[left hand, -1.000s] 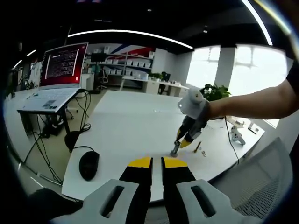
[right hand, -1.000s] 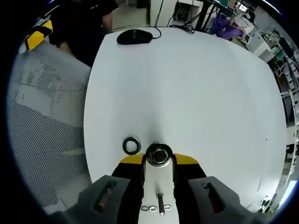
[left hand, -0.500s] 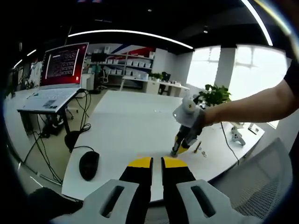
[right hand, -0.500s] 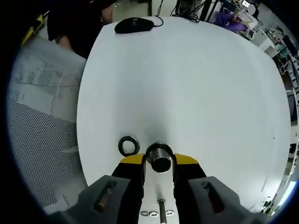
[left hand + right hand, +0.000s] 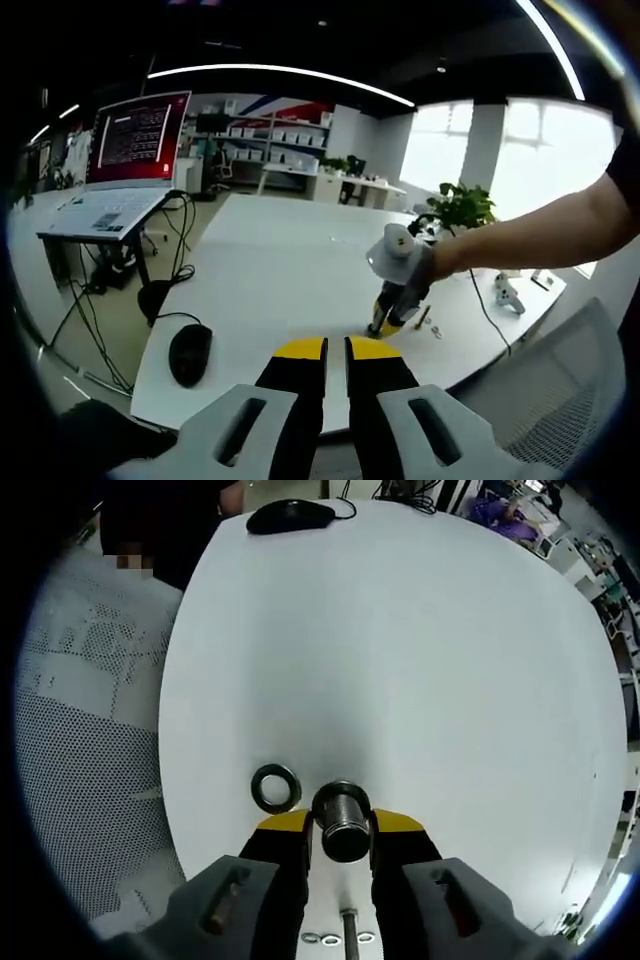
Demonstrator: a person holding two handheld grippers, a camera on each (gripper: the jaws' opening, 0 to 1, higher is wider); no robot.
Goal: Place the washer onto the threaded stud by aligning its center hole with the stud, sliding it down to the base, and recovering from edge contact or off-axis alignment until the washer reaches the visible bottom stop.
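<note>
Item: washer-on-stud placement, grasp stage.

1. Right hand-held gripper (image 5: 341, 830): yellow-tipped jaws clamped on either side of the short threaded stud (image 5: 342, 810), whose threaded wall and open top face the camera. It is hard to tell whether the stud's base touches the tabletop (image 5: 420, 660).
2. Small bolt (image 5: 347, 924) and small rings (image 5: 320, 938): lying on the tabletop behind the jaw tips, between the gripper's arms.
3. Washer (image 5: 276, 787): a dark ring lying flat on the tabletop just beside the stud, on the left-jaw side, not touching it and not yet threaded on.
4. Left hand-held gripper (image 5: 336, 350): jaws drawn nearly together on nothing, held low at the near table edge, well apart from the work.
5. Far items: mouse (image 5: 190, 353), laptop (image 5: 115, 165), mesh chair (image 5: 80, 730).

Handling note: the stud probably needs to stand upright and be held steady before the washer is lifted. The washer should be gripped by its rim and kept level, with its hole centred over the stud tip. If an edge catches the threads, it should be backed off and re-levelled, not forced.

Pose: in the left gripper view the person's forearm (image 5: 540, 225) reaches in from the right, wrist bent down, gripper pointing steeply at the tabletop.
</note>
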